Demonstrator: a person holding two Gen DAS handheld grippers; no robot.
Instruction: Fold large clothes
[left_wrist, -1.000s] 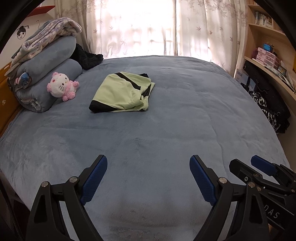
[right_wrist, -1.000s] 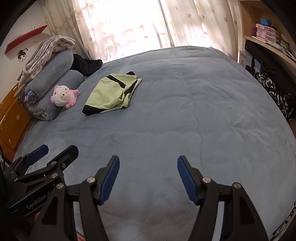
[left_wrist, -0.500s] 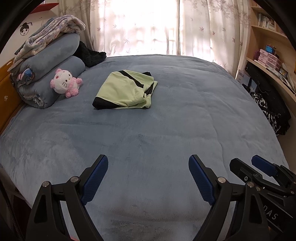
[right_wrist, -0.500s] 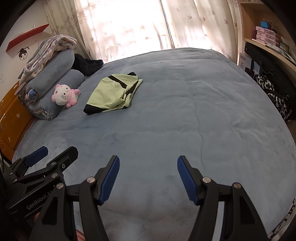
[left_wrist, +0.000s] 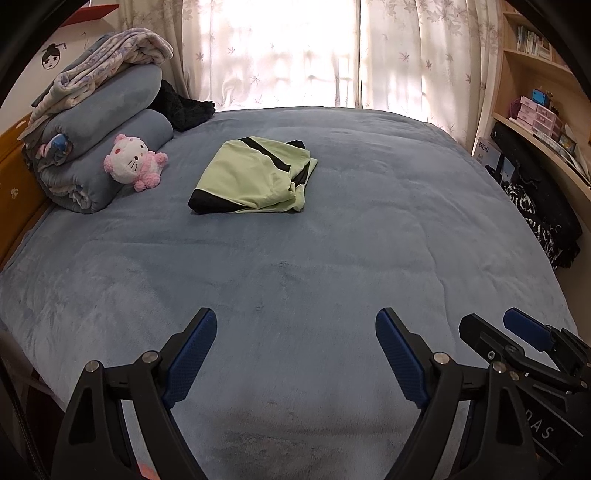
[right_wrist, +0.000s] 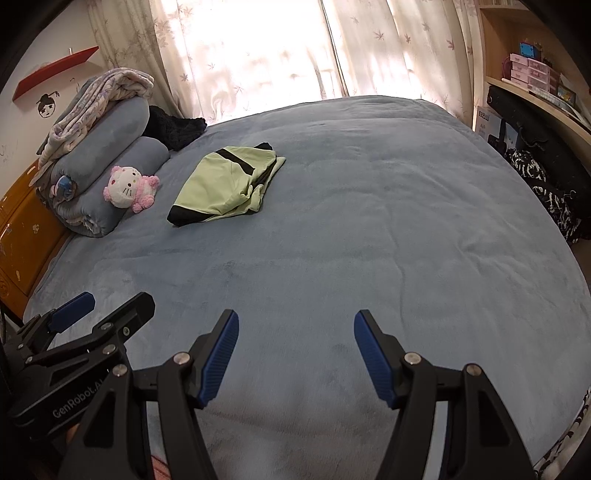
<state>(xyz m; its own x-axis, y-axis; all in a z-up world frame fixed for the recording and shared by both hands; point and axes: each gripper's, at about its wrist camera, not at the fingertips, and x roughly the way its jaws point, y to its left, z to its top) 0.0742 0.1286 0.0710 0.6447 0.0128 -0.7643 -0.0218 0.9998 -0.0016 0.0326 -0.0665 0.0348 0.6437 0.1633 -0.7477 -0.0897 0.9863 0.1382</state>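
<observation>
A light green garment with black trim (left_wrist: 255, 177) lies folded into a compact bundle on the blue-grey bed cover (left_wrist: 332, 240), toward the far left; the right wrist view shows the same garment (right_wrist: 225, 184). My left gripper (left_wrist: 295, 350) hovers open over the near part of the bed, nothing between its blue pads. My right gripper (right_wrist: 295, 350) is also open and empty, side by side with the left. Both stand well short of the garment. The right gripper (left_wrist: 524, 343) shows at the left view's lower right, and the left gripper (right_wrist: 74, 332) at the right view's lower left.
Rolled blue-grey blankets (left_wrist: 103, 147) with a patterned quilt on top lie at the far left, a pink and white plush toy (left_wrist: 133, 164) against them. A dark garment (left_wrist: 184, 107) sits behind. Curtains (left_wrist: 295, 51) close the far side. Shelves (left_wrist: 539, 122) and dark bags (left_wrist: 543, 206) line the right.
Both views have tilted slightly, so the garment and blankets sit a little lower and to the right in the frames. The grippers stay open and empty over the bed.
</observation>
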